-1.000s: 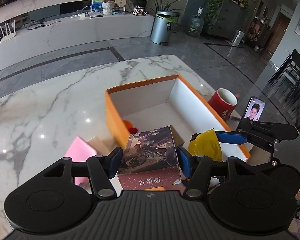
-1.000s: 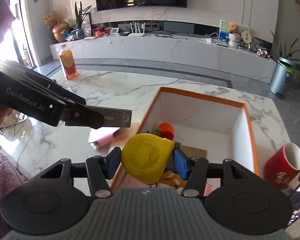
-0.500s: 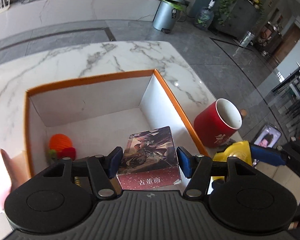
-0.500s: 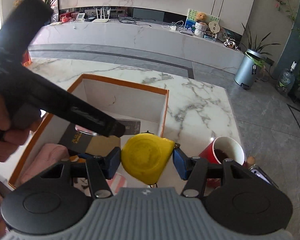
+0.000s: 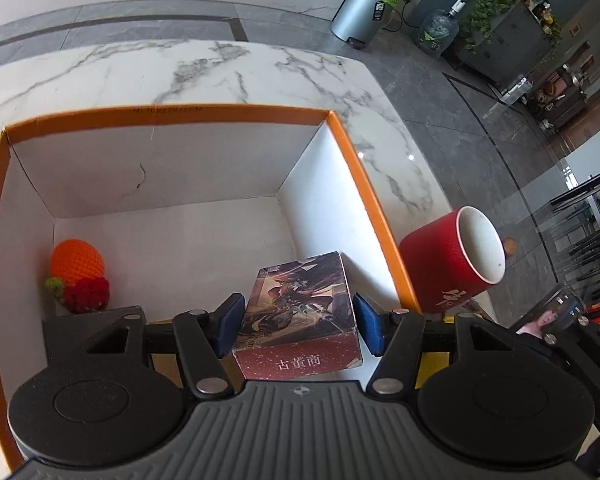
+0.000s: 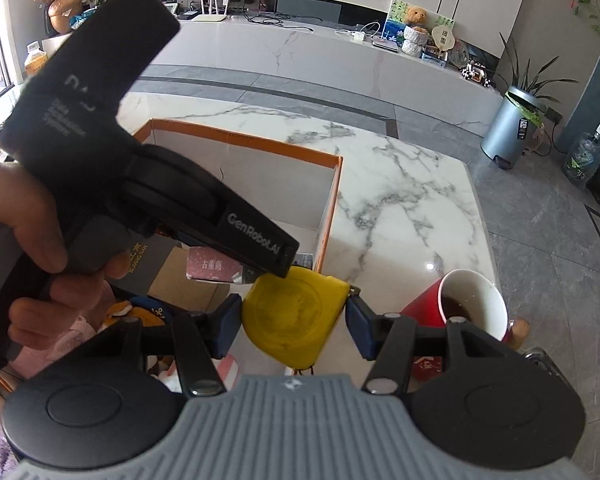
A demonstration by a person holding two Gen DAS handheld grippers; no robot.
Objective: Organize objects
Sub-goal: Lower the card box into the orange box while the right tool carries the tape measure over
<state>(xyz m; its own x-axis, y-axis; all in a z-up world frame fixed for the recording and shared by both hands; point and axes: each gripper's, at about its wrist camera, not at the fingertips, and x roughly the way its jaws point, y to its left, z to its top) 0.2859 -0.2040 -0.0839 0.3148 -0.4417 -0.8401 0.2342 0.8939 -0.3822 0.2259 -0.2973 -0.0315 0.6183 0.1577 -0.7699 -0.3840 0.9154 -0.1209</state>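
Note:
My left gripper (image 5: 298, 322) is shut on a small illustrated card box (image 5: 300, 308) with a dark red end. It holds the box low inside the orange-rimmed white carton (image 5: 168, 116), near the right wall. A knitted orange and strawberry (image 5: 78, 276) lie at the carton's left. My right gripper (image 6: 292, 328) is shut on a yellow tape measure (image 6: 292, 316), above the marble table just right of the carton's rim (image 6: 240, 142). In the right wrist view the left gripper's body (image 6: 160, 200), held by a hand (image 6: 28, 220), crosses in front, with the card box (image 6: 212, 266) under it.
A red mug (image 5: 452, 264) stands on the table right of the carton, close to the table's edge, also the red mug (image 6: 460, 308) beside the right gripper. A phone (image 5: 548, 316) shows a picture at the right. Dark and brown flat items lie in the carton's near part.
The left gripper carried the card box forward over the carton's near rim and down inside it. The right gripper shifted rightward with the tape measure, from over the carton to beside its right wall.

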